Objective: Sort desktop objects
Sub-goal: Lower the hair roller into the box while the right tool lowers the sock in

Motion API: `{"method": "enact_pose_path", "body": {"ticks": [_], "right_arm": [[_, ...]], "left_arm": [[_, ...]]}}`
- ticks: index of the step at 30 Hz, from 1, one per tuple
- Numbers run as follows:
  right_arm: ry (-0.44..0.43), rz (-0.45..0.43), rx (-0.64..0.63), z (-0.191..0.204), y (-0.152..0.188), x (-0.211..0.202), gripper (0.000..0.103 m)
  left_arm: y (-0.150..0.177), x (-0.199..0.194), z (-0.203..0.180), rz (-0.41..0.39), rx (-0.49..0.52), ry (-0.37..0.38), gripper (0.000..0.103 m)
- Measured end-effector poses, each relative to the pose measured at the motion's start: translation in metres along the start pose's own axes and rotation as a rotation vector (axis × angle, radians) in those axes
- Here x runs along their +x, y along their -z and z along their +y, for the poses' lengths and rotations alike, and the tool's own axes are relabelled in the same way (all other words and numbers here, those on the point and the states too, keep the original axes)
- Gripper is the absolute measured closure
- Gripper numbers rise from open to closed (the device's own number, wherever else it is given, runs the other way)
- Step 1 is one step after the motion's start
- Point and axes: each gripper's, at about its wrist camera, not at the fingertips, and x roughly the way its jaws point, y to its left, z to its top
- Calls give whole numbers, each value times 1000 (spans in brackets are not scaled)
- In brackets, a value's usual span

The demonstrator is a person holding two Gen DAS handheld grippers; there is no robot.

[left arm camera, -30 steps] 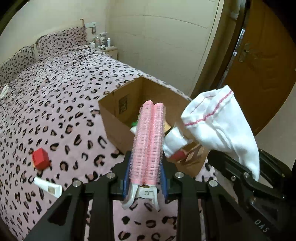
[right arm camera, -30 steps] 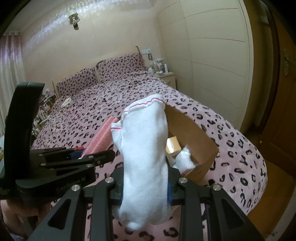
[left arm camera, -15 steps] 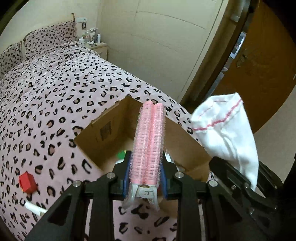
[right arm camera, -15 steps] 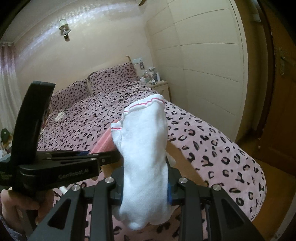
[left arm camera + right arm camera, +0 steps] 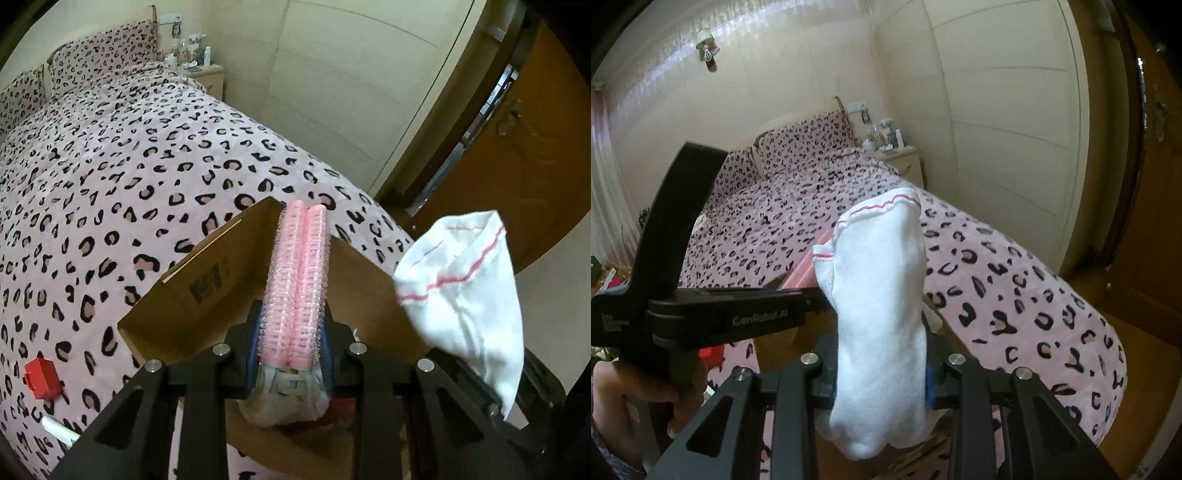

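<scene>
The pink hair rollers (image 5: 297,284), two joined side by side on a pale clip, are clamped upright between the jaws of the left gripper (image 5: 291,332), which are closed on them. They are held above the open cardboard box (image 5: 207,295), whose brown walls are seen behind and to both sides of them. The box is set on the bed (image 5: 129,166), near its foot end, on a pink cover with a leopard pattern. Inside the box, below the rollers, something white and something red are glimpsed, but what they are cannot be told.

A white sock (image 5: 879,314) with a thin red line at its cuff is gripped by the right gripper (image 5: 881,373), whose jaws are closed on its lower part; the cuff end stands up and the toe end hangs below the jaws. In the left wrist view the same sock (image 5: 465,295) is seen at the right, just beside the box's near right wall.

On the bed to the left of the box, a red block (image 5: 40,380) is lying apart from it, and a white tube (image 5: 61,435) is lying near the block. In the right wrist view the left gripper's handle is held by a hand (image 5: 646,402) at the lower left.
</scene>
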Motion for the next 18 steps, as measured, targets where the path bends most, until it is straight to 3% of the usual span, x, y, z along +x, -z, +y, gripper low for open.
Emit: {"method": "enact_pose_path", "body": {"ticks": [13,18], "right_arm": [[-14,132,-17,4,28,47,72],[-3,176,-11,4,31,51,61]], "left_arm": [[11,38,23,46,-44,-5,76],[11,37,26,38,-47,-1,69]]}}
